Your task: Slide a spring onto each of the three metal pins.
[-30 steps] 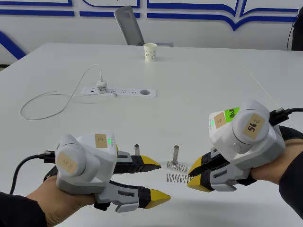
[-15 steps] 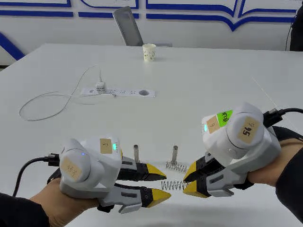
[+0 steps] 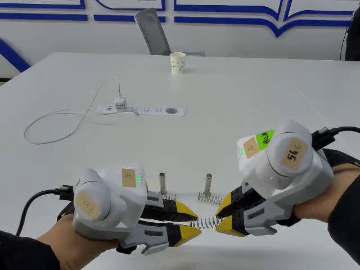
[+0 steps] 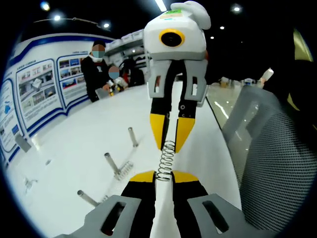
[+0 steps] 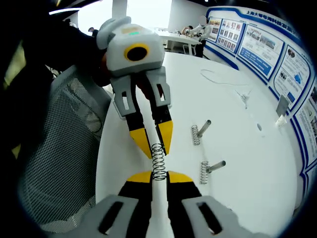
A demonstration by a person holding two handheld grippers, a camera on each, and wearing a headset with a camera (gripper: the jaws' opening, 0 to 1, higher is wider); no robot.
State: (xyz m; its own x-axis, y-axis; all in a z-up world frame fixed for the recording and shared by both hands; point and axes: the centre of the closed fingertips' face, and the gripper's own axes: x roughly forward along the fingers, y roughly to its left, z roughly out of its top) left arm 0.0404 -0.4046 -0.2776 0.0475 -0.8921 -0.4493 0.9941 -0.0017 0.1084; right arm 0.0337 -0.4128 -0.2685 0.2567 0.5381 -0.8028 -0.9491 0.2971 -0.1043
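A thin steel spring (image 3: 206, 223) hangs level just above the white table, each end pinched by a gripper. My left gripper (image 3: 191, 220) is shut on its left end and my right gripper (image 3: 222, 216) is shut on its right end. In the left gripper view the spring (image 4: 166, 158) runs from my own jaws up to the right gripper (image 4: 171, 136). Two upright metal pins (image 3: 162, 183) (image 3: 207, 184) stand just behind. A loose spring (image 3: 211, 197) lies at the right pin's foot, and another (image 3: 169, 196) by the left pin. Three pins (image 4: 111, 163) appear in the left gripper view.
A white power strip (image 3: 140, 110) with a looping cable (image 3: 50, 121) lies at mid table. A paper cup (image 3: 178, 62) stands near the far edge, with a grey chair (image 3: 153, 29) behind it. People stand by a far bench (image 4: 101, 69). A mesh chair (image 5: 59, 129) is beside the table.
The left gripper has moved right to the spring's free end, and its jaws have narrowed from wide open to shut on it. The right gripper has kept hold and shifted slightly left.
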